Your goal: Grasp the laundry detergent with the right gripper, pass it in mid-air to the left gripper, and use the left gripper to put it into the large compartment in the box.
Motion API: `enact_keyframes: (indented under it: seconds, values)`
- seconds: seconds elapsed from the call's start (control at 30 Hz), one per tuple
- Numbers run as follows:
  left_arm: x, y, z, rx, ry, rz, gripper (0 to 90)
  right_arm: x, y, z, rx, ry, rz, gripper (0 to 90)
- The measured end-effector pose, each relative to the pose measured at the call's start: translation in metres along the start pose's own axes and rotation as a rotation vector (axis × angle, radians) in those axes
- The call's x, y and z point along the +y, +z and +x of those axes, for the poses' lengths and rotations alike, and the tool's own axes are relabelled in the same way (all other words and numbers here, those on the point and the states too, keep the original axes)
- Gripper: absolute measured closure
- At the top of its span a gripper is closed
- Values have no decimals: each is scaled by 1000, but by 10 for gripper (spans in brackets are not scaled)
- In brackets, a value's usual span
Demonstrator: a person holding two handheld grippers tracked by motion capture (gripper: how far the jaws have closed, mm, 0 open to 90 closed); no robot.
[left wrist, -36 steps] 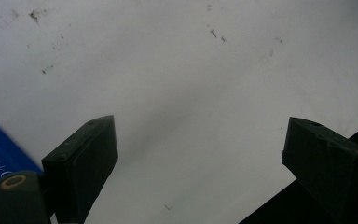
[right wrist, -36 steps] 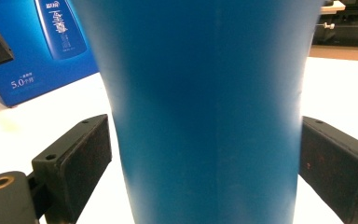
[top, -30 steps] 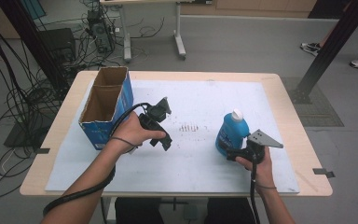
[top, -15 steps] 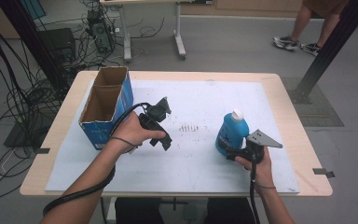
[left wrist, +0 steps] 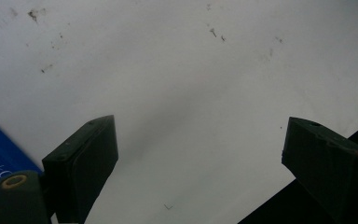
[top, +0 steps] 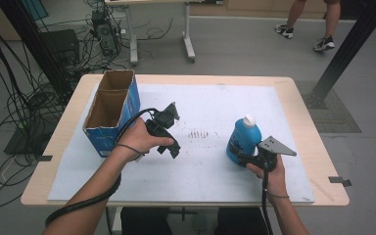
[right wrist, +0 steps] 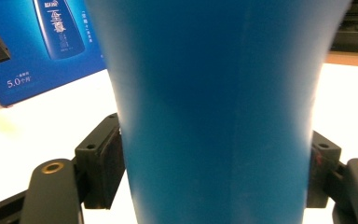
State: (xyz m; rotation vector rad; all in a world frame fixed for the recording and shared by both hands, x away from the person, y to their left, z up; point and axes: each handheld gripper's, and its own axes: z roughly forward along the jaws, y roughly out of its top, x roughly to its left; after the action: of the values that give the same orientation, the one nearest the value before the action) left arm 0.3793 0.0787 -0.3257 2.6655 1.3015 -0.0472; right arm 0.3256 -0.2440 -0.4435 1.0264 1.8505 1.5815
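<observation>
Right gripper point(top: 236, 155): closed low on the blue bottle point(top: 244, 140), a jaw pressed flat against each side of its body, as plain from the right gripper view, where the bottle point(right wrist: 214, 112) stands between both pads. Gripped near the base, probably to keep the upright bottle steady and the white cap point(top: 248, 120) pointing up, clear of the hand. Bottle standing upright on the white sheet point(top: 215, 103) toward the table's right side, well apart from the blue cardboard box point(top: 108, 113) at the left edge. Box set with its open top up and two compartments showing bare, likely so that the bottle can be lowered in from above.

Left gripper point(top: 171, 111): held beside the box, jaws spread wide with nothing between them; in the left gripper view, just bare sheet point(left wrist: 191, 93) under the gap and a corner of the box point(left wrist: 0, 154) at the side. Likely kept there ready to brace the box once the bottle comes over. Main risk, by judgement: the smooth bottle slipping or tilting in so low a grip.
</observation>
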Motion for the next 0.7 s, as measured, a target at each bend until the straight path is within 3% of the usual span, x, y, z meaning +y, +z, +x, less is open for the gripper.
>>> enact_keyframes:
  seconds: [0.7]
  values:
    - [0,-2,-1,-1,-1,-6,109,-2,-2,0,-10,-27,-5,396]
